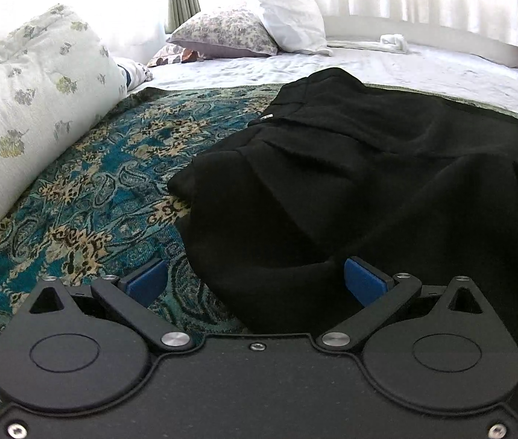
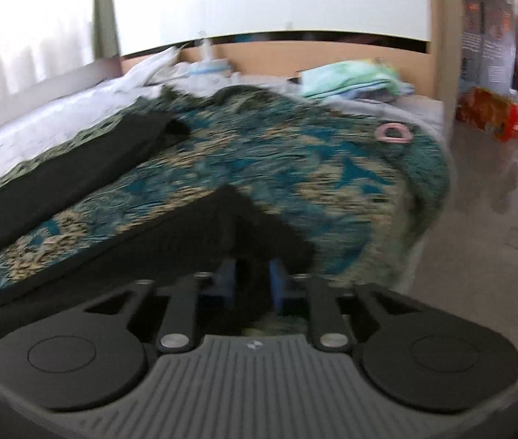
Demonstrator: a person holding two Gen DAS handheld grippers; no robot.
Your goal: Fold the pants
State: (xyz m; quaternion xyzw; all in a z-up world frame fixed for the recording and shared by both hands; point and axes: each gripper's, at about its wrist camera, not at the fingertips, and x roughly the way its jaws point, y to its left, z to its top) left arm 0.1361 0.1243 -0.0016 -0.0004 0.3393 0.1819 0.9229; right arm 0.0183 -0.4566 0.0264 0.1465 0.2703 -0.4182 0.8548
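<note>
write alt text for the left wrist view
The left gripper, jaws open, reaches over the near edge of black pants lying on a teal patterned bedspread. Pillows sit at the bed's far end.

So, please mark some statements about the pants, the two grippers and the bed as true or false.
1. The left gripper is open, with black pants fabric between its fingers. True.
2. The right gripper is wide open and holds nothing. False: it is shut on a pant leg end.
3. The pants lie on a teal patterned blanket. True.
4. The pants are blue. False: they are black.
5. A pink ring lies on the blanket. True.
</note>
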